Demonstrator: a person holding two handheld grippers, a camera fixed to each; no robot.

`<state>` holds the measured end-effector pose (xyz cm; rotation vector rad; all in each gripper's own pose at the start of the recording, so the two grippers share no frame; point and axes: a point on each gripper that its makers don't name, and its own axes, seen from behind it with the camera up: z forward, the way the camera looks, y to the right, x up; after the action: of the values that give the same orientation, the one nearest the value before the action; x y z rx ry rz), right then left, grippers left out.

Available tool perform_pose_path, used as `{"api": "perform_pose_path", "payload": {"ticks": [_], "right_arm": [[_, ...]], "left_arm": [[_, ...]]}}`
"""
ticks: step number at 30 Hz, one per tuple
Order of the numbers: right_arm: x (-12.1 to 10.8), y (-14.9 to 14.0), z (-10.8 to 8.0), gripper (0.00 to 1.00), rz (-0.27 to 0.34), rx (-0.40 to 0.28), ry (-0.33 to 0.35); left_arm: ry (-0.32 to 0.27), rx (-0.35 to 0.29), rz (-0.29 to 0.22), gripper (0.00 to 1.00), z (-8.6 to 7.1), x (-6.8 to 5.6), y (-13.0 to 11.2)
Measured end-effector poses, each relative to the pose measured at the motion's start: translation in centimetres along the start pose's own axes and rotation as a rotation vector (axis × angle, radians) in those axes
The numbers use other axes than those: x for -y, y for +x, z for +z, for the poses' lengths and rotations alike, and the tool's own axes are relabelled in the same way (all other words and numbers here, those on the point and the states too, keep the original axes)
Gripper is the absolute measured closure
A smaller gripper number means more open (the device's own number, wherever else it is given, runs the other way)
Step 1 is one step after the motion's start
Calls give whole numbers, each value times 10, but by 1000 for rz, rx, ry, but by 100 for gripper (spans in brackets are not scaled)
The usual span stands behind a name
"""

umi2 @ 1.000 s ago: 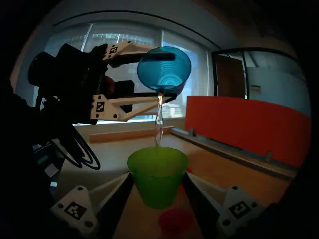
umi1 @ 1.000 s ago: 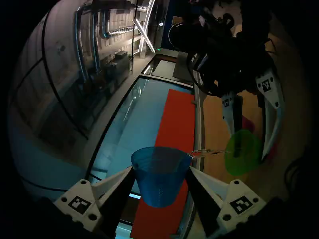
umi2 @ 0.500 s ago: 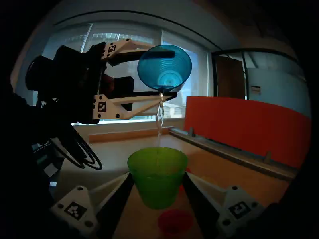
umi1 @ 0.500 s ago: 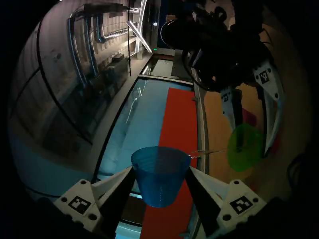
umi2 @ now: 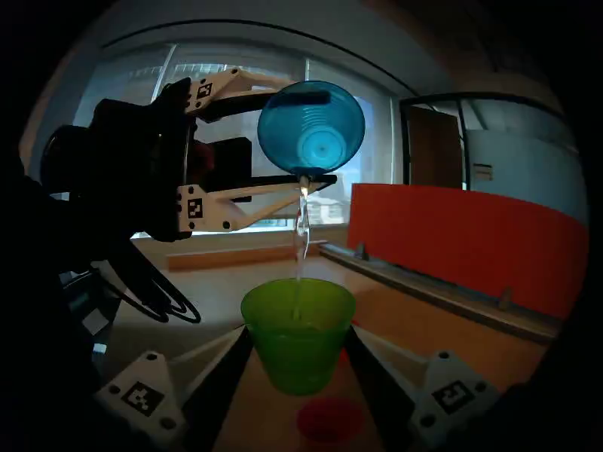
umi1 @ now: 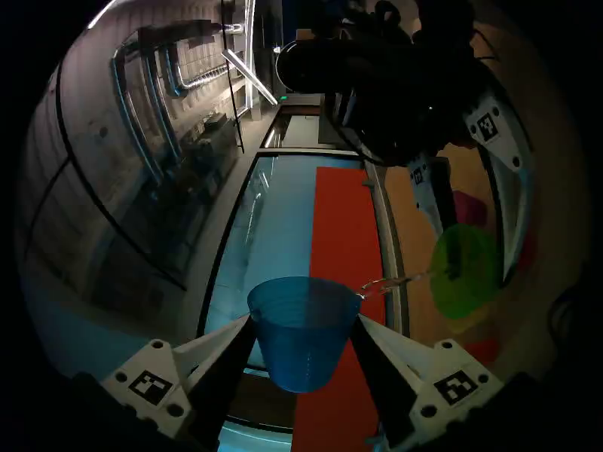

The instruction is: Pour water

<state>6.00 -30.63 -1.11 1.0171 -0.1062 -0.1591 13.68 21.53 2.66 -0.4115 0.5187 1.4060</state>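
The blue cup (umi2: 310,128) is clenched in the left tool (umi1: 304,325) and tipped on its side, straight above the green cup (umi2: 298,354), which is gripped upright in the right tool (umi2: 298,331) over the desk (umi2: 422,316). A thin stream (umi2: 301,226) is let fall from lip to mouth; further tilting is judged to depend on that vertical line.

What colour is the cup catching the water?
Translucent green cup; it shows best in the right gripper view.

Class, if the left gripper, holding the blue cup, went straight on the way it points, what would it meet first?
Past its blue cup, probably the window glass beside the red panel; depth is unclear. The green cup lies off to one side.
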Motion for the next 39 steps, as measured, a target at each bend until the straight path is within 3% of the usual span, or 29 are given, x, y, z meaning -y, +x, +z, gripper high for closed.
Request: {"api": "perform_pose_path", "payload": {"ticks": [12, 21, 26, 30, 35, 39], "right_arm": [[-1, 0, -2, 14, 1, -2, -4], [-1, 1, -2, 14, 2, -4, -7], [-1, 1, -2, 14, 5, -8, -10], [-2, 1, -3, 14, 6, -10, -13], [-3, 0, -3, 14, 7, -11, -17], [-3, 0, -4, 14, 9, -12, -20]], "left_arm": [[-1, -4, 61, 16, -3, -5, 6], [0, 0, 34, 16, 1, -3, 3], [-7, 10, -33, 16, 2, -7, -2], [-15, 22, -118, 16, 2, -11, -7], [-29, 33, -269, 16, 3, -17, -12], [-33, 49, -422, 16, 4, -19, -22]]}}
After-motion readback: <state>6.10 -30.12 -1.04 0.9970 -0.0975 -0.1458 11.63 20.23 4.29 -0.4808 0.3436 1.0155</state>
